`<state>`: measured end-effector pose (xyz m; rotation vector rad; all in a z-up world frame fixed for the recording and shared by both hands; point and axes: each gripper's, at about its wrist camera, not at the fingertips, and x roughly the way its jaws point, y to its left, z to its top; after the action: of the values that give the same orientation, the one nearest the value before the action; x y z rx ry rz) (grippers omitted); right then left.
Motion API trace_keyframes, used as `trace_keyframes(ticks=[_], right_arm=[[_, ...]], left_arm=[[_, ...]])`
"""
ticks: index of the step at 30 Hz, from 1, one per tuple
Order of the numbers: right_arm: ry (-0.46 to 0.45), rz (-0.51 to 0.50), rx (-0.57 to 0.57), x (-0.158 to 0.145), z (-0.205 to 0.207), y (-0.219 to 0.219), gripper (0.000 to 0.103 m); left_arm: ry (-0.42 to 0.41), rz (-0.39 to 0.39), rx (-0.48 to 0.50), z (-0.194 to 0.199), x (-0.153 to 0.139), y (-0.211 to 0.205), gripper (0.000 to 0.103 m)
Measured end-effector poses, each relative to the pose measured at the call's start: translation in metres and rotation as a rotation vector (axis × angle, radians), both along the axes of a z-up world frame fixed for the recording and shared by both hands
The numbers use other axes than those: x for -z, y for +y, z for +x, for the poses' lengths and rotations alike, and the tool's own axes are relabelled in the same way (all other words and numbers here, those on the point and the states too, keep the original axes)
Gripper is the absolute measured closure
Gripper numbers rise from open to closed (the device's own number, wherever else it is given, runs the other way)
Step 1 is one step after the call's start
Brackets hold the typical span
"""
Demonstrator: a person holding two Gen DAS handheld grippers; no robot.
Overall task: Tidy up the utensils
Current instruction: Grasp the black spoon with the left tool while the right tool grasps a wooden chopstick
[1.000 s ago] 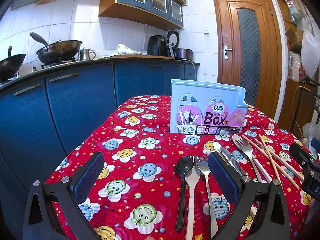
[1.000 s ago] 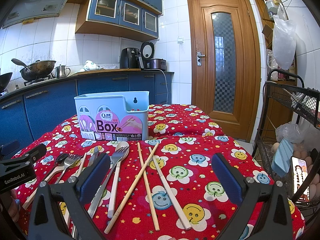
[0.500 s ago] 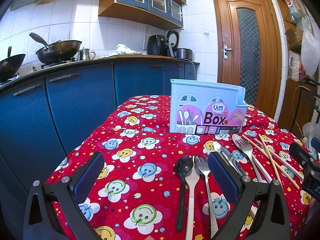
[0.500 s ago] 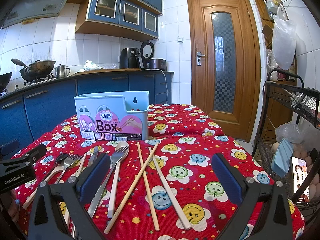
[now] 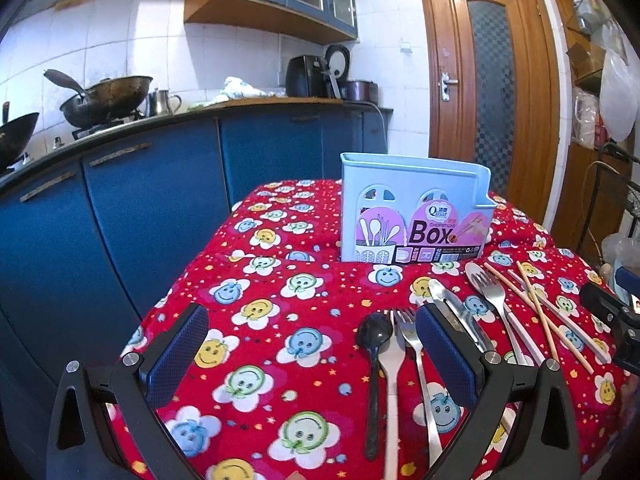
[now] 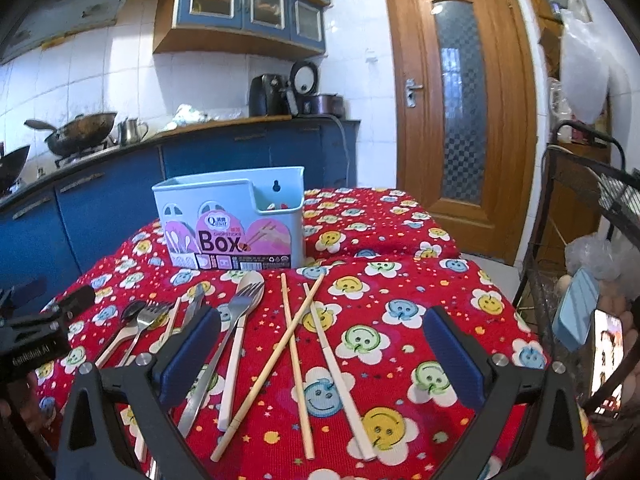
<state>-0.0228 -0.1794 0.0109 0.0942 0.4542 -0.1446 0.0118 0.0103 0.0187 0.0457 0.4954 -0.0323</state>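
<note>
Left wrist view: left gripper (image 5: 312,352) hovers spread wide, empty, above a red tablecloth (image 5: 280,280). Forks, spoons and chopsticks (image 6: 296,356) lie near the right gripper (image 6: 322,354), equally spread. Far behind stands the blue utensil box (image 6: 230,224).

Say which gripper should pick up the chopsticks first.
Right. The chopsticks lie directly between the open right gripper; the open left gripper faces the black spoon instead.

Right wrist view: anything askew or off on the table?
Only the chopsticks: three lie loose and crossed over each other instead of paired. The blue utensil box stands upright, and the forks and spoons lie roughly parallel. No spills or damage visible.
</note>
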Motion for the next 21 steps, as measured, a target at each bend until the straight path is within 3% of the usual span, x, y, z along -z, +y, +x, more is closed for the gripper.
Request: trace_keyframes(ticks=[8,14,18,21], right_arm=[[0.208,0.005,-0.096,-0.018,0.023,-0.015,0.0],[0.351,0.01,-0.139,-0.024,0.042,-0.023,0.0],[0.45,0.0,-0.179,-0.027,0.056,-0.025,0.013],[0.543,-0.005,-0.202,-0.024,0.068,-0.027,0.028]], left_arm=[[0.161,0.024,0.036,0.025,-0.015,0.012,0.0],[0.283,0.108,0.077,0.039,-0.013,0.006,0.0],[0.379,0.134,0.116,0.051,-0.004,0.0,0.001],[0.454,0.144,0.156,0.059,0.005,-0.006,0.013]])
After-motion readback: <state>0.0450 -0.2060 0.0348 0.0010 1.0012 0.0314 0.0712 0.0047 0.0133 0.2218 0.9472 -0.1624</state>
